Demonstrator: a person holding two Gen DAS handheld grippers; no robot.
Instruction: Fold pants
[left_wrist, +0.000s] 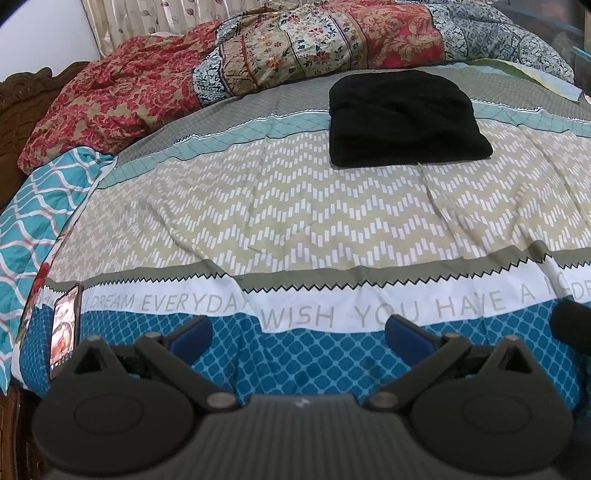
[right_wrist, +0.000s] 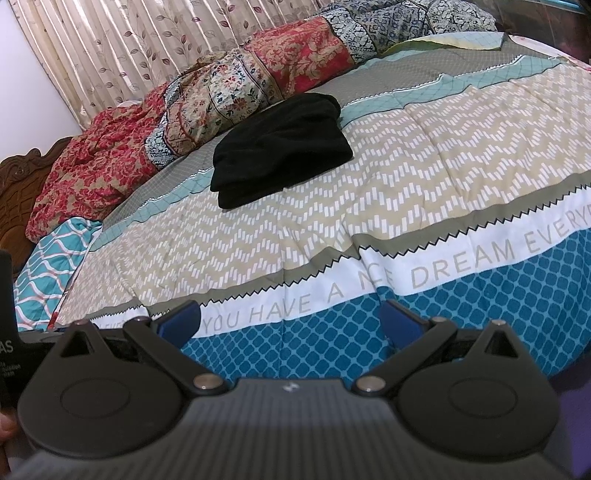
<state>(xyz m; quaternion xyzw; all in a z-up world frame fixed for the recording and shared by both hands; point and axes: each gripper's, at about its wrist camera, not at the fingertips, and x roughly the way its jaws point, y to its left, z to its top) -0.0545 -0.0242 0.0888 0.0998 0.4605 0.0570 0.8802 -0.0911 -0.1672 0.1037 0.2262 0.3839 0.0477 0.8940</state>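
Note:
The black pants lie folded into a compact rectangle on the far middle of the patterned bedspread. They also show in the right wrist view, left of centre and far off. My left gripper is open and empty, held low over the bed's near blue edge, well short of the pants. My right gripper is open and empty too, over the same near edge, to the right of the left one.
A bunched red and floral quilt lies along the far side of the bed. A teal patterned cloth lies at the left edge. A phone stands at the near left corner. Curtains hang behind.

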